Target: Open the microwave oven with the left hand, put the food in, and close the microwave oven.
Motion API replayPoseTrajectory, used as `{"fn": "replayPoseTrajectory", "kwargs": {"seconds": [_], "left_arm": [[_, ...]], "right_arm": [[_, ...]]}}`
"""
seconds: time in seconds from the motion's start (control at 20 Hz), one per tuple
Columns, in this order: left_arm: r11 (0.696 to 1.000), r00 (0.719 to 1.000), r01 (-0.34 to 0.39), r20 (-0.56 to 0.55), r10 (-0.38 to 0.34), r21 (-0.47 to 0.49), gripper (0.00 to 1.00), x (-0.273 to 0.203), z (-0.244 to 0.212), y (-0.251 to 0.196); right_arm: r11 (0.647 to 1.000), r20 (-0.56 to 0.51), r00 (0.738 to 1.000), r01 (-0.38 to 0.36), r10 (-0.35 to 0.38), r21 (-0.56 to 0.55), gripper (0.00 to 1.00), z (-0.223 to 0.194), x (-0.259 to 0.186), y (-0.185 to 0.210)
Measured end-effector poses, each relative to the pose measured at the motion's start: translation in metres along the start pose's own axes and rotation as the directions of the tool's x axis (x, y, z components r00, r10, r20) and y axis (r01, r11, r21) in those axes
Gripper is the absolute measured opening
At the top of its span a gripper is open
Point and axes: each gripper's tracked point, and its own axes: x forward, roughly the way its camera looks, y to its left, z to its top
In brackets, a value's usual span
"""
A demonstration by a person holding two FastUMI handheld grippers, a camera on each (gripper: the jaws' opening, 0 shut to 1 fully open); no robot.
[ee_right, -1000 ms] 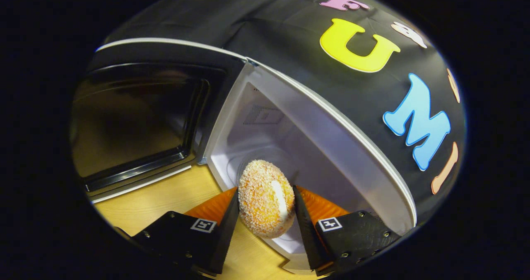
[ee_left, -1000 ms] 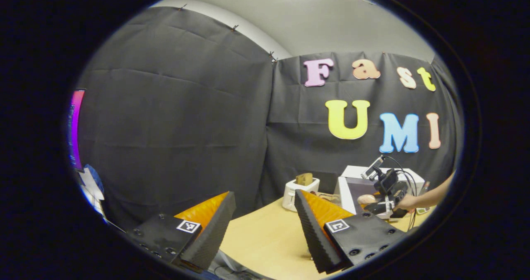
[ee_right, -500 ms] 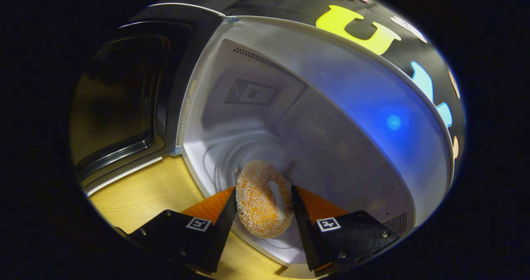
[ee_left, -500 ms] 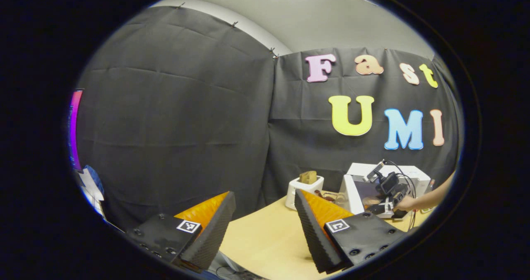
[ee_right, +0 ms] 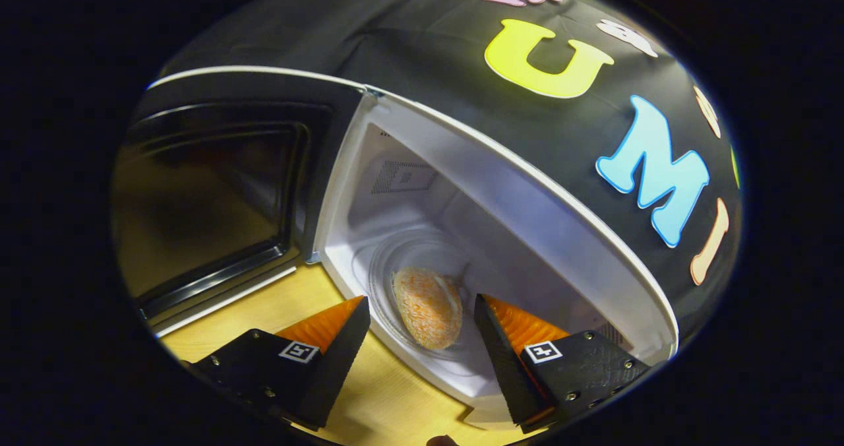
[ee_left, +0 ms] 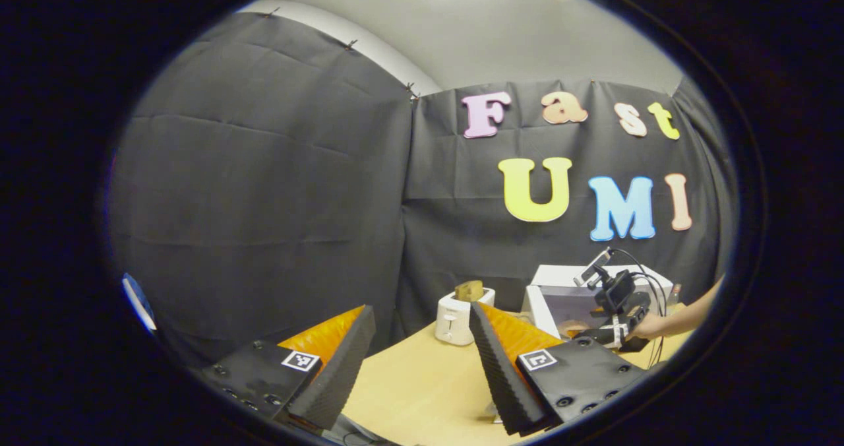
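One crumb-coated doughnut (ee_right: 427, 306) lies on the glass turntable (ee_right: 395, 261) inside the microwave oven (ee_right: 488, 189), whose door (ee_right: 217, 189) hangs wide open. The right gripper (ee_right: 422, 340) stands at the mouth, fingers spread and gripping nothing, apparently so the food rests free. The left gripper (ee_left: 422, 360) waits open and empty over the wooden table (ee_left: 422, 380), well apart, probably ready to shut the door.

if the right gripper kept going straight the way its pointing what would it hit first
Most likely the crumbed food lying on the glass plate inside the open microwave. It sits between the open right gripper fingers' line, just ahead; depth is uncertain.
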Motion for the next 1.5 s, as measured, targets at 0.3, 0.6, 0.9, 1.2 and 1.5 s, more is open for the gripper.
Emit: {"fn": "replayPoseTrajectory", "kwargs": {"seconds": [0.3, 0.6, 0.9, 1.2, 1.5], "left_arm": [[0.992, 0.993, 0.115, -0.031, -0.114, 0.049, 0.91, 0.022, -0.026, -0.015], [0.970, 0.968, 0.236, -0.108, -0.228, 0.064, 0.92, 0.053, -0.080, -0.037], [0.953, 0.935, 0.301, -0.209, -0.288, 0.031, 0.68, 0.076, -0.141, -0.046], [0.920, 0.871, 0.389, -0.303, -0.386, -0.054, 0.12, 0.068, -0.187, -0.072], [0.911, 0.858, 0.411, -0.349, -0.376, 0.027, 0.07, 0.067, -0.200, -0.094]], "right_arm": [[0.992, 0.156, 0.987, 0.026, -0.046, 0.126, 0.98, 0.031, -0.102, -0.010], [0.954, 0.257, 0.956, 0.060, -0.139, 0.294, 0.97, 0.051, -0.179, -0.026], [0.927, 0.254, 0.943, 0.114, -0.214, 0.358, 0.97, 0.038, -0.237, -0.036], [0.905, 0.238, 0.933, 0.163, -0.271, 0.393, 0.97, 0.026, -0.266, -0.048], [0.886, 0.213, 0.937, 0.165, -0.278, 0.433, 0.97, 0.009, -0.283, -0.055]]}}
